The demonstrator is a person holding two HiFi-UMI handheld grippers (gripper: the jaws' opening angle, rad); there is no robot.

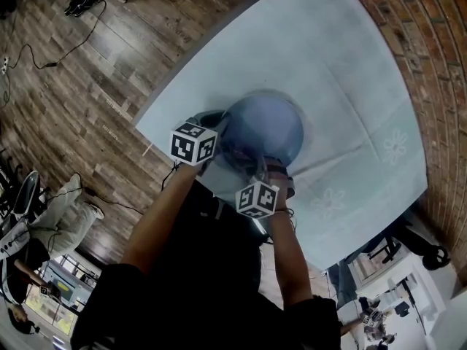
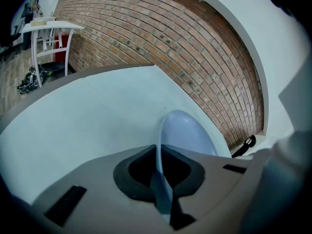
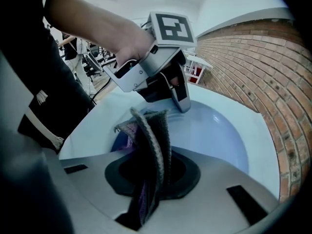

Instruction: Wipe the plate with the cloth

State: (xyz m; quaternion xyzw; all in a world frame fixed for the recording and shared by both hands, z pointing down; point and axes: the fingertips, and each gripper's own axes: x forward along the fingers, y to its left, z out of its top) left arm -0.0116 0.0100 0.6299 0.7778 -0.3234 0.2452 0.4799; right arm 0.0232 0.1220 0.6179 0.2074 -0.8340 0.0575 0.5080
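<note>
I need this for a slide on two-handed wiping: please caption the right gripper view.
Right gripper clamps a bunched cloth over the blue plate, whose rim the left gripper pinches.

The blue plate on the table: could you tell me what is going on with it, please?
A person holds a two-jaw gripper in each hand over a table covered in pale blue cloth. The left gripper is clamped on the rim of the round, pale blue plate. The right gripper is shut on a bunched grey knitted cloth at the plate's near side. Whether the cloth touches the plate cannot be told.
</note>
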